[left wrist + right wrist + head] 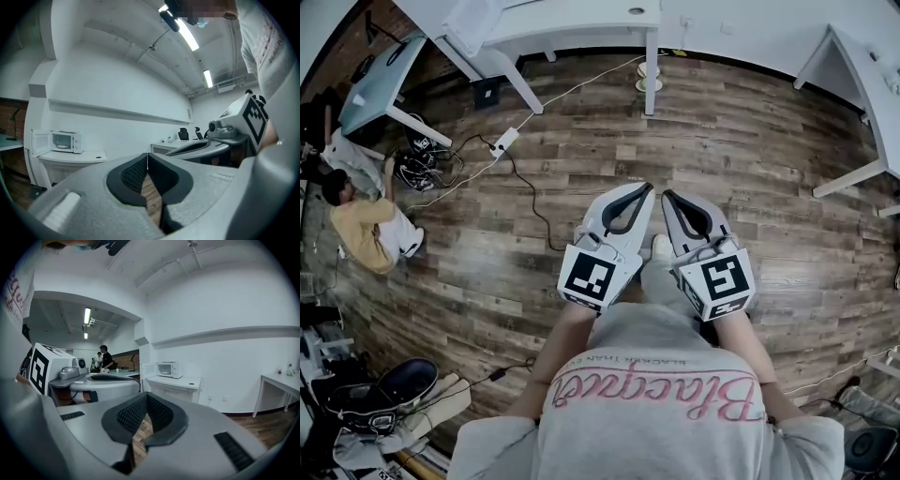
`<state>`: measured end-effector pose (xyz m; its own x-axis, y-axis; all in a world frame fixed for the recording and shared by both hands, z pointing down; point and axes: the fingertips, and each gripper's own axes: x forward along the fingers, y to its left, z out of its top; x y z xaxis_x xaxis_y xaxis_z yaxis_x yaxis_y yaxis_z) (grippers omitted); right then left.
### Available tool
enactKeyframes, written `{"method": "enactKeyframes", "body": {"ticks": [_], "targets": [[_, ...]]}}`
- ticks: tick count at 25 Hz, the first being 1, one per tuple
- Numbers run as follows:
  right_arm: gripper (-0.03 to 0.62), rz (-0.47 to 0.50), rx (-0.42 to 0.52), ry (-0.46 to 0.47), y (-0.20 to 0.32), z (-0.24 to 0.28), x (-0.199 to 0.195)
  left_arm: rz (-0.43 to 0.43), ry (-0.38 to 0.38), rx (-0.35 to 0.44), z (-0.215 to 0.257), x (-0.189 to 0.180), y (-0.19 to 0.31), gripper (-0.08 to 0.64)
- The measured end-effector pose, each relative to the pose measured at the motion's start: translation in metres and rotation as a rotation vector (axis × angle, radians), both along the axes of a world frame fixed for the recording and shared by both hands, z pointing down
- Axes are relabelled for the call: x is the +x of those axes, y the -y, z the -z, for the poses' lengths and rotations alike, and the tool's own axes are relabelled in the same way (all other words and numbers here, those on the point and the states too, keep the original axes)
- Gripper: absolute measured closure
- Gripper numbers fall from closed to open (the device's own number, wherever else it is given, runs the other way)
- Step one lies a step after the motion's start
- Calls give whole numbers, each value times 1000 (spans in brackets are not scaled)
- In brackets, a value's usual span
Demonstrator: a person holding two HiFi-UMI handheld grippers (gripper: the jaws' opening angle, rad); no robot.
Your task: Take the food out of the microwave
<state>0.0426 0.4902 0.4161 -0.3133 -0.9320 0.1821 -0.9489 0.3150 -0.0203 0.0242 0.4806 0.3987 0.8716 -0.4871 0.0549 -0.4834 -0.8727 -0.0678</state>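
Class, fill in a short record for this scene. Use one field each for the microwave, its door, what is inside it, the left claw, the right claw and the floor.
Microwave: white, stands on a white table by the wall, across the room from both claws
Door: open, swung to the left
Inside: a pale dish, contents too small to tell
Left claw: shut, nothing held
Right claw: shut, nothing held
Floor: wood planks
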Motion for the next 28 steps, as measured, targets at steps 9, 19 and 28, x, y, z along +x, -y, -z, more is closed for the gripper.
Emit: {"method": "enactKeyframes", "body": {"ticks": [9, 19, 28], "targets": [[583, 25, 7, 15, 68, 12, 37, 22, -1, -7, 11, 37, 64, 552], [583, 82, 90, -31, 142, 49, 84, 73, -30, 71, 45, 78, 137, 552], [583, 125, 199, -100, 206, 106, 110, 122, -60, 169, 103, 99, 198, 552]]}}
